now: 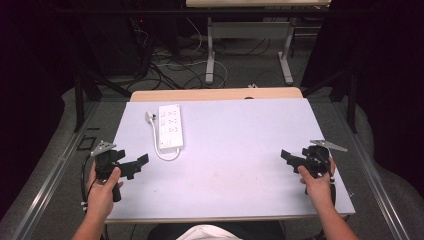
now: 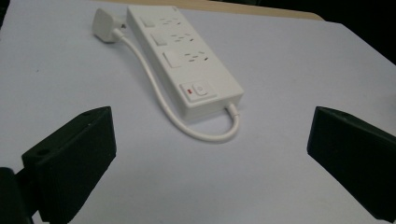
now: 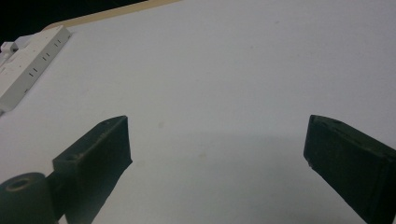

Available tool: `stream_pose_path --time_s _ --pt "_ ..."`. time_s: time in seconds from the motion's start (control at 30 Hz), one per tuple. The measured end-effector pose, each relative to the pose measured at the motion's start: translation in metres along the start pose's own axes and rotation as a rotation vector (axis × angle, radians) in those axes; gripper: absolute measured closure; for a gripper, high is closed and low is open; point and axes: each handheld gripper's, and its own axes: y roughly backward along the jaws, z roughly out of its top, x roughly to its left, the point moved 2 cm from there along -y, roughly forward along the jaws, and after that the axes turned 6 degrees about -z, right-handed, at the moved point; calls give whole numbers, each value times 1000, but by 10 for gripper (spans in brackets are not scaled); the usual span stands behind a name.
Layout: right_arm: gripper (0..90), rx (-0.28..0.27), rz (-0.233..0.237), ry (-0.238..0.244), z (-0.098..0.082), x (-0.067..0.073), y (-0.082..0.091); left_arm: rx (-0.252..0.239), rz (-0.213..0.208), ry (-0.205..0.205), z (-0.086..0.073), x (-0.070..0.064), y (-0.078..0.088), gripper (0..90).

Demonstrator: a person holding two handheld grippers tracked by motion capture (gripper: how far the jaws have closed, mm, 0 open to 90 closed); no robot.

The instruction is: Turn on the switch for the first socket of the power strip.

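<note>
On the white table (image 1: 240, 150), white power strip (image 1: 170, 126) at far left, its red-marked switch (image 2: 195, 90) legible in the left gripper view, looped cord (image 2: 205, 135), plug (image 2: 103, 25), left gripper (image 1: 140, 164) nearby, right gripper (image 1: 286, 156) well apart, both spread wide, holding nothing.

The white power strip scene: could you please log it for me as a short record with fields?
Surface: pale grey table top
Item: white plastic power strip, lying flat, far left
Cord: white cable looping from its near end to a white plug
Left claw: open, short of the strip
Right claw: open, over bare table
</note>
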Motion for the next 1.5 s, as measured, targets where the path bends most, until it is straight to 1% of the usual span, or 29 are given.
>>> stream_pose_path --time_s 0.03,0.13,0.17,0.2,0.27,0.3,0.33,0.37,0.5,0.57,0.6,0.63,0.67,0.73,0.8,0.93,0.97,1.1,1.13,1.17,1.2,1.23,1.27,1.3,1.33,1.37,1.4,1.47,1.5 --pt "69 7 -1 2 0 0 0 -3 2 17 -3 3 0 11" --pt "70 1 2 -2 0 0 0 -3 8 51 -11 13 0 11" --pt "69 1 2 -2 0 0 0 -18 12 62 -14 16 -2 11" --pt "69 2 1 -1 0 0 0 -10 14 72 -16 19 -1 11" --pt "69 -2 2 4 0 0 -1 -21 28 81 -21 25 -3 11" --pt "70 -1 2 8 0 -1 -1 -9 34 84 -22 28 -3 11" --pt "70 8 0 2 0 0 0 -9 47 80 -24 30 -3 11" --pt "70 8 0 2 0 0 0 -15 67 73 -26 34 -4 11" --pt "69 1 2 5 0 0 0 -4 113 53 -33 44 -6 11" --pt "69 1 4 5 0 0 0 6 125 51 -35 48 -7 11" --pt "69 3 4 3 0 0 0 13 118 63 -36 50 -7 11" --pt "69 -5 7 0 0 0 -1 4 122 62 -37 51 -9 11" --pt "69 3 4 3 0 0 0 7 125 61 -37 53 -10 11" --pt "70 -3 5 16 0 -1 0 28 124 63 -38 55 -10 11" --pt "69 -7 11 12 1 0 -1 21 132 69 -41 57 -13 11" --pt "70 -10 12 21 1 -1 -1 36 116 97 -46 58 -16 11" --pt "69 -8 11 18 1 -1 -1 39 120 96 -46 59 -17 11" --pt "69 0 8 18 1 -2 -1 69 110 101 -48 59 -21 11" --pt "70 2 9 19 0 -2 -2 63 110 109 -49 58 -23 11" --pt "70 2 9 19 0 -2 -2 82 105 101 -49 59 -23 11" --pt "69 -6 10 15 0 -2 -2 76 111 106 -50 58 -25 11" --pt "69 -5 9 16 0 -2 -3 96 102 105 -50 57 -25 11" --pt "69 -3 10 17 0 -2 -3 84 111 92 -50 57 -27 11" --pt "69 -3 10 17 0 -2 -3 97 104 96 -50 56 -27 11" --pt "69 -4 9 16 0 -2 -3 90 108 83 -50 56 -28 11" --pt "69 -4 9 16 0 -2 -3 89 104 90 -50 55 -29 11" --pt "70 0 9 8 0 -1 -3 104 103 78 -50 55 -28 11" --pt "70 -2 9 15 0 -2 -3 106 108 75 -50 55 -29 11" --pt "70 -2 9 17 0 -2 -3 110 101 82 -50 55 -29 11"
